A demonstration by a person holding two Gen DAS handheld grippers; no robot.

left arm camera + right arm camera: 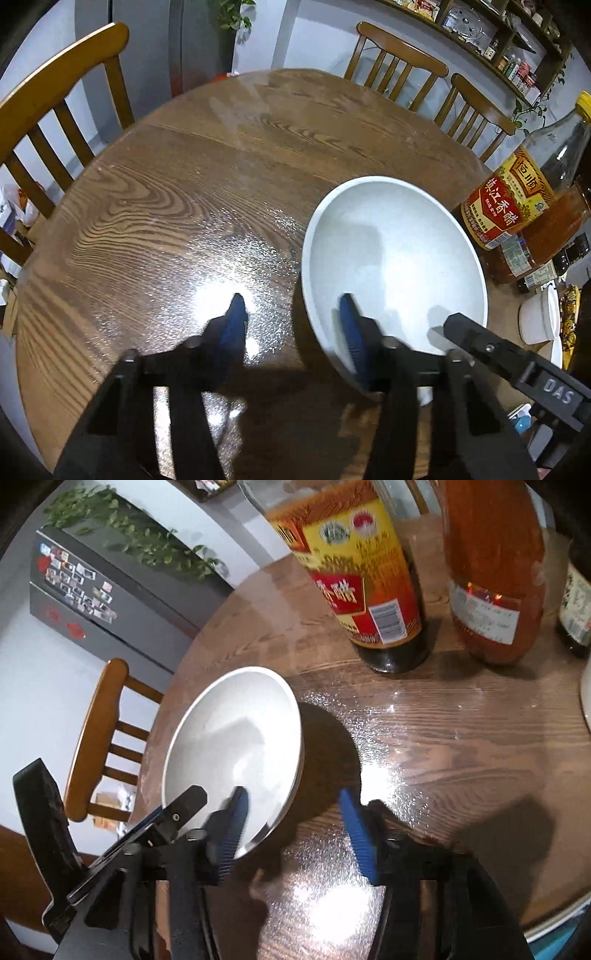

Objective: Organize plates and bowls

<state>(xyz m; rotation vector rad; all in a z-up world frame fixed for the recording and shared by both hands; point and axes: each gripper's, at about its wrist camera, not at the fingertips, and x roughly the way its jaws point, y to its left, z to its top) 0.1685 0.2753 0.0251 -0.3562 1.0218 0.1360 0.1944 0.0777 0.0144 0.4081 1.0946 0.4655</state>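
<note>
We observe a white bowl (395, 258) standing upright on the round wooden table (177, 206), near the table's right side as the left wrist view shows it. We hold the left gripper (293, 314) with its jaws wide apart, straddling the bowl's near-left rim: one blue-padded finger sits inside the bowl, the other outside over the bare tabletop. Nothing is clamped. We hold the right gripper (291, 805) equally wide open, straddling the bowl's (236, 753) rim on its opposite side, one finger inside and one over the table; it grips nothing. Beyond the bowl stand a vinegar bottle (517, 192) with a red and yellow label and an orange bottle (495, 576), just beside each other. Wooden chairs (55, 122) surround the table.
</note>
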